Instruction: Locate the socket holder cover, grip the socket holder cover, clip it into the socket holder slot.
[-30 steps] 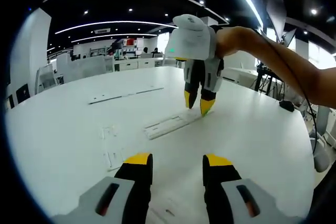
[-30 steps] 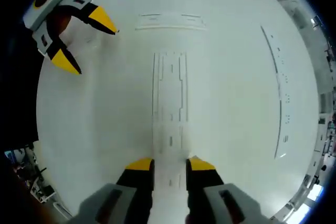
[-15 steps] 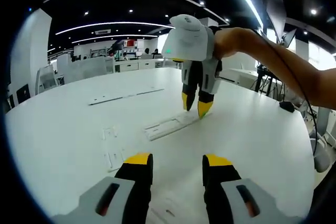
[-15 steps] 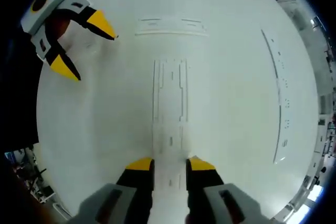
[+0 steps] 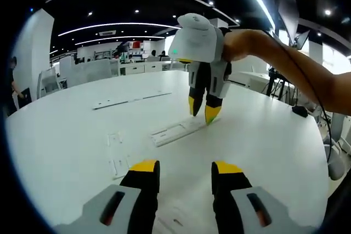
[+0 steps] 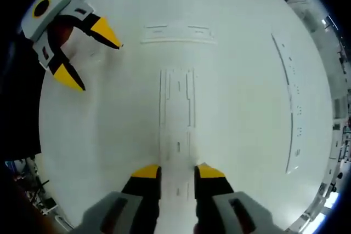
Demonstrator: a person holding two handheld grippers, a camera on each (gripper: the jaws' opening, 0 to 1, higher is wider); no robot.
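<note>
Right gripper (image 6: 177,171), jaws parted astride the long white plastic socket holder cover (image 6: 177,114) on the white table (image 6: 241,80), should close squarely; left gripper (image 5: 181,168) waits, jaws apart.

I see a smooth matt white desk (image 6: 247,108) — on it a white plastic socket holder cover (image 6: 177,113), faintly glossy, before my yellow-tipped fingers (image 6: 147,172).

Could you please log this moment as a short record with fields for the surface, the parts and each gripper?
surface: white table
main part: long white socket holder, flat on the table
other parts: second white strip beyond it; thin long strip to the side
right gripper: open, jaws either side of the holder's near end
left gripper: open, holds nothing
</note>
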